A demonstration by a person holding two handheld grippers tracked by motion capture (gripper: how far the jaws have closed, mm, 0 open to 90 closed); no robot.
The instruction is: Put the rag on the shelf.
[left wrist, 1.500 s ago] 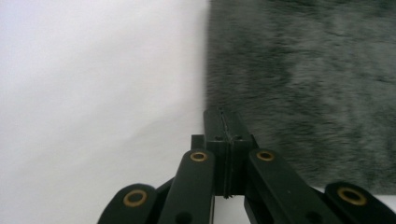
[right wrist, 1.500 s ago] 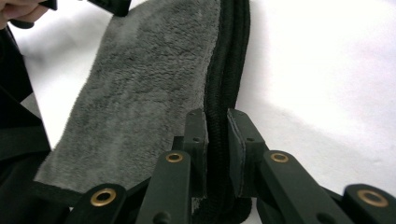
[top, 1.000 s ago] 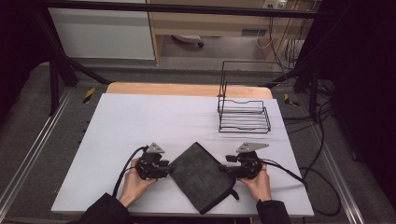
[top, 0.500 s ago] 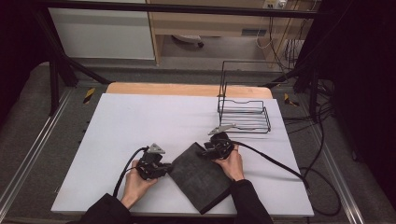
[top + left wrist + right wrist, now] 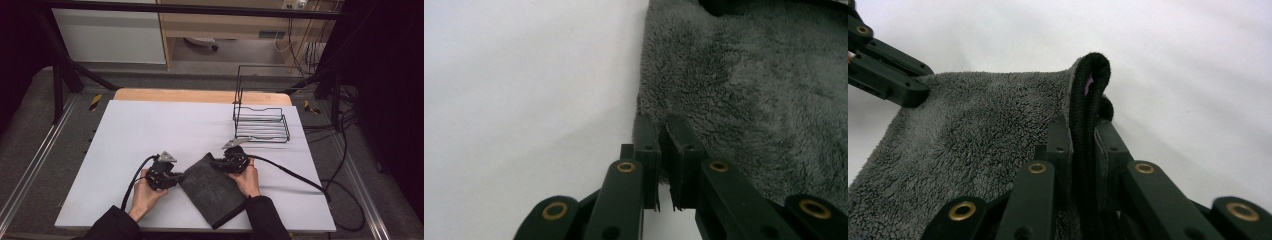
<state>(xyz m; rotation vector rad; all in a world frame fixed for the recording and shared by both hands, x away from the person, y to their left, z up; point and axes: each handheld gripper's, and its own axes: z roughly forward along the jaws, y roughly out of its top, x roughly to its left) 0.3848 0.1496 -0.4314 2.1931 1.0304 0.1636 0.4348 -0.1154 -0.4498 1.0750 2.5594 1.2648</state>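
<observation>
Tongs of both hands pinch grey towel (image 5: 210, 187) on white table (image 5: 150, 130).

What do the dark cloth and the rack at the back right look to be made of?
The cloth looks like dark grey plush fleece or microfibre: a fuzzy, matted pile with a bound black edge. The rack looks like thin black metal wire, probably coated: slim straight rods bent into an open frame. The finish is too small to judge.

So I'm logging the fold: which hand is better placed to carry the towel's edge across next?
Probably the right. Its tool is shut on the dark grey towel's raised black hem, while the left tool pins the opposite edge flat on the white table.
</observation>
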